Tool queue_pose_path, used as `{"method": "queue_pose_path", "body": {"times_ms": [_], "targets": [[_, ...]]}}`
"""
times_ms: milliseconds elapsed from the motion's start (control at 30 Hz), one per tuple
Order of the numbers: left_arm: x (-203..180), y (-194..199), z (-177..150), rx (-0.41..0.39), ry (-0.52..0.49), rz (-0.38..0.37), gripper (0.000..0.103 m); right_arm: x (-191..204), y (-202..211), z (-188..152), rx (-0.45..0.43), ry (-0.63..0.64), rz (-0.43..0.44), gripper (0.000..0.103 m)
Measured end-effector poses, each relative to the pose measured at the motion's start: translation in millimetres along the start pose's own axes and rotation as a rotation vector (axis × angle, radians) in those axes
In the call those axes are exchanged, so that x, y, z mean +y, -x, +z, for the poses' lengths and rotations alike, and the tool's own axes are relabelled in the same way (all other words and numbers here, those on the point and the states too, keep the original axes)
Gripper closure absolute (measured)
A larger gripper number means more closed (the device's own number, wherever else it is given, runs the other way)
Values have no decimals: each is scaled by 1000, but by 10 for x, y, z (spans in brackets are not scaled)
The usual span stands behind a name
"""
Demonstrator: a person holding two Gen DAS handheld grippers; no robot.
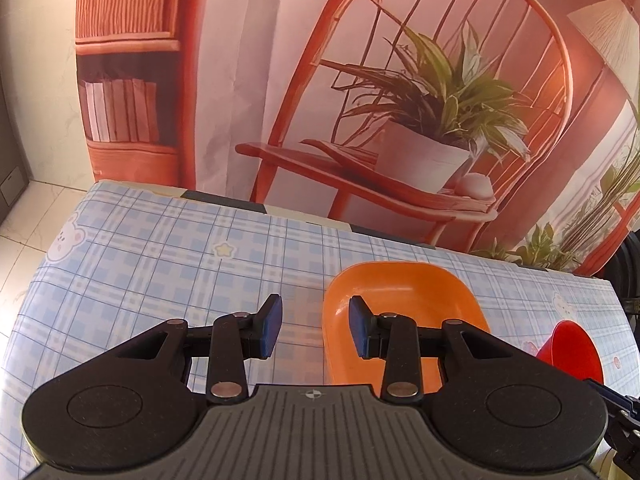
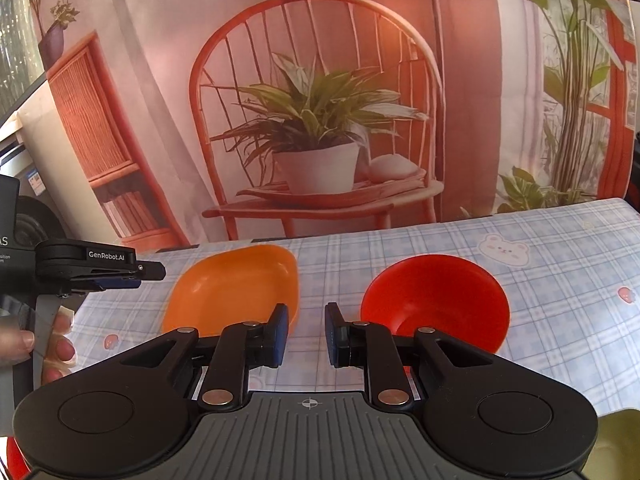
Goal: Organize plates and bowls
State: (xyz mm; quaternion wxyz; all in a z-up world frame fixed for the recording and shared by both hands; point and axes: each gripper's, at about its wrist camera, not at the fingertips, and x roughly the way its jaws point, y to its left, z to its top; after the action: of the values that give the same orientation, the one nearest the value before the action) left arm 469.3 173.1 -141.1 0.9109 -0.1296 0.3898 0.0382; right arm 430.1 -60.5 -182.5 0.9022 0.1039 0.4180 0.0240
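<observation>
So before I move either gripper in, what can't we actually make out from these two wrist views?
- Orange dish, left wrist view: near edge hidden behind the left gripper.
- Red bowl, left wrist view: partly covered by the gripper body; in the right wrist view its near rim sits behind the right gripper.
- Yellow-green object, right wrist view: cut off at the bottom right corner, unidentifiable.
- Red shape, right wrist view: sliver at the bottom left edge, unidentifiable.

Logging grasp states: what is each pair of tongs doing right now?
Left tongs: open, nothing held, above the orange dish.
Right tongs: open, nothing held.
</observation>
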Motion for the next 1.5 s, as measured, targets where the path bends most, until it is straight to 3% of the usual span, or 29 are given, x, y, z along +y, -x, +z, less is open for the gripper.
{"method": "queue_pose_path", "body": {"times_ms": [367,633,800,933,1033,1233,1500], "targets": [[145,-410,-49,48,13,-19,65,163,-722,-124,82,-31,-41,80],[89,-431,-78,34,19,-35,69,149,-867,-189,85,-45,-30,79],[20,-423,-129,43,10,-92,70,149,-844,-201,82,-48,-14,86],[-54,-387,-162,40,-34,-54,94,142,-799,-229,81,-55,-15,87],[12,-348,-115,53,11,-84,97,130,-751,-262,86,-64,-17,88],[-106,-142,-90,35,-46,-57,98,119,-564,-281,76,-95,-8,90],[-170,266,-218,4,-46,-53,97,82,-136,-273,26,-109,-7,91]]}}
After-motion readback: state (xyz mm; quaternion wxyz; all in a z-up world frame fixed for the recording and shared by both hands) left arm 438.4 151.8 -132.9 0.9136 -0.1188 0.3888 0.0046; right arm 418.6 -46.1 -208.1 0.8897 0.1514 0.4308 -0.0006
